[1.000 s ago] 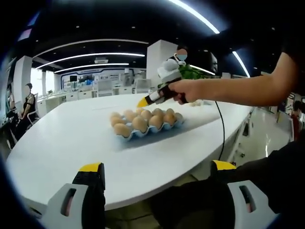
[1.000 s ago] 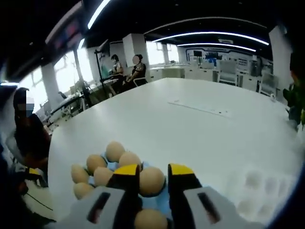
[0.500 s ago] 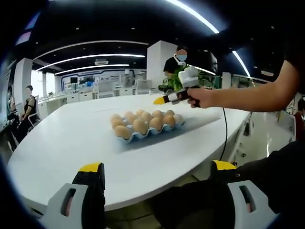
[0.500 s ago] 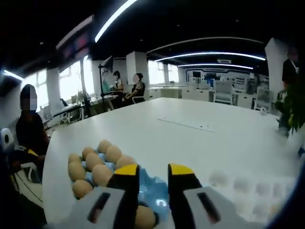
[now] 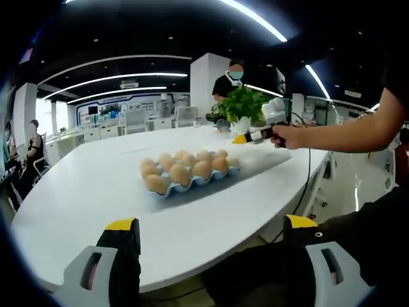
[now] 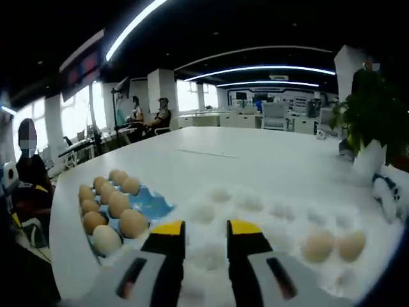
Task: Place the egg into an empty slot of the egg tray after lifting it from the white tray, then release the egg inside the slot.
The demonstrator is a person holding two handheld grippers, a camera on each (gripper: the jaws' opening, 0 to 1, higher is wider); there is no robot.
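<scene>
Hovering low off the table's (image 5: 83, 192) near edge in the left gripper view, the left gripper (image 5: 211, 233) spreads wide and empty; the blue egg tray (image 5: 192, 182) runs lengthwise toward the right gripper (image 5: 239, 139), bare tabletop around it.

In the right gripper view, the right gripper's narrow, empty jaws sit over the white tray (image 6: 255, 211); two eggs (image 6: 333, 245) lie at its right end, the egg tray just left.

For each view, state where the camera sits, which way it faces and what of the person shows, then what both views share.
Left gripper view: rides the left gripper, low at the table edge, facing the blue egg tray; the person's arm holds the right gripper out.
Right gripper view: rides the right gripper, above the white tray, two eggs in it.
Shared: the blue egg tray, the potted plant.
</scene>
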